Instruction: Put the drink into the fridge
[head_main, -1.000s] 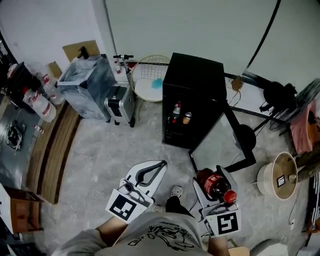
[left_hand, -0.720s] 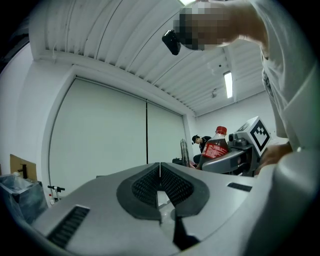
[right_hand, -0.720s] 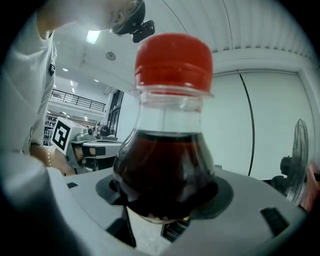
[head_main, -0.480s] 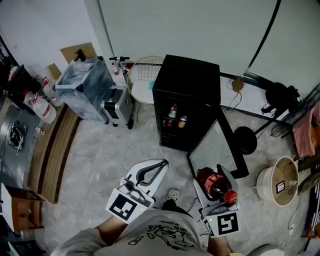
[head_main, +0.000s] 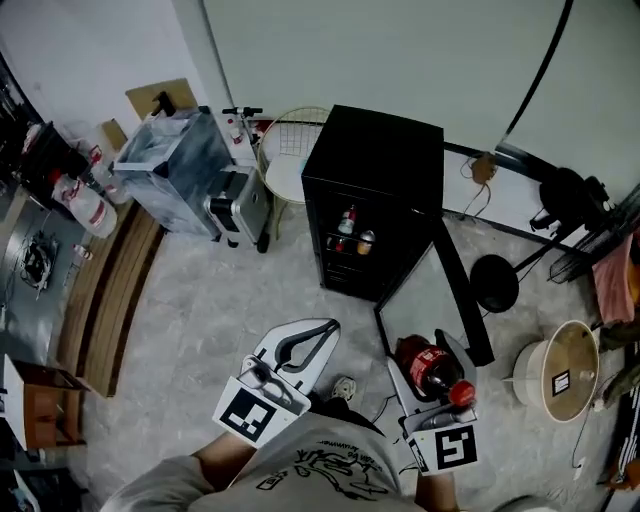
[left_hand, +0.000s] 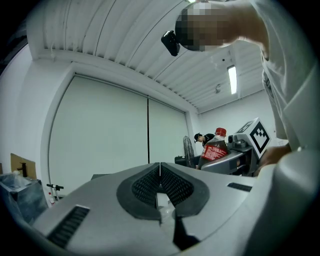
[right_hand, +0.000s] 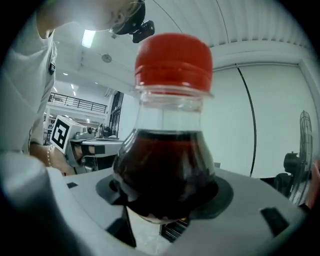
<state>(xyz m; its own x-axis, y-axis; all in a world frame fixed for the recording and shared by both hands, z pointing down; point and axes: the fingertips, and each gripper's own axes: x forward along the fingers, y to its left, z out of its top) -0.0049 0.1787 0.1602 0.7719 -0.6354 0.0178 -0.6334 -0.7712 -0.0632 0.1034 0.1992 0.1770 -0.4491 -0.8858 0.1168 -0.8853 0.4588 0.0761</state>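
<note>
Fingers of the right gripper were clamped on the drink bottle, with dark pads pressing its bulging body from both sides. In the right gripper view its neck rose above them. Its label was red with pale lettering too small to read. The cap was smooth red plastic, and the clear walls showed dark brown liquid up to the shoulder. The bottle hung near the person, right of centre, well short of the fridge.

To its left, the left gripper had its grey jaws shut together, their ribbed black pads meeting with nothing between. Each gripper carried a cube with a black-and-white square marker.

Farther off, the boxy black fridge stood on a pale mottled floor. Its glass door was swung open toward the right, and two small drink containers stood on its shelves.
</note>
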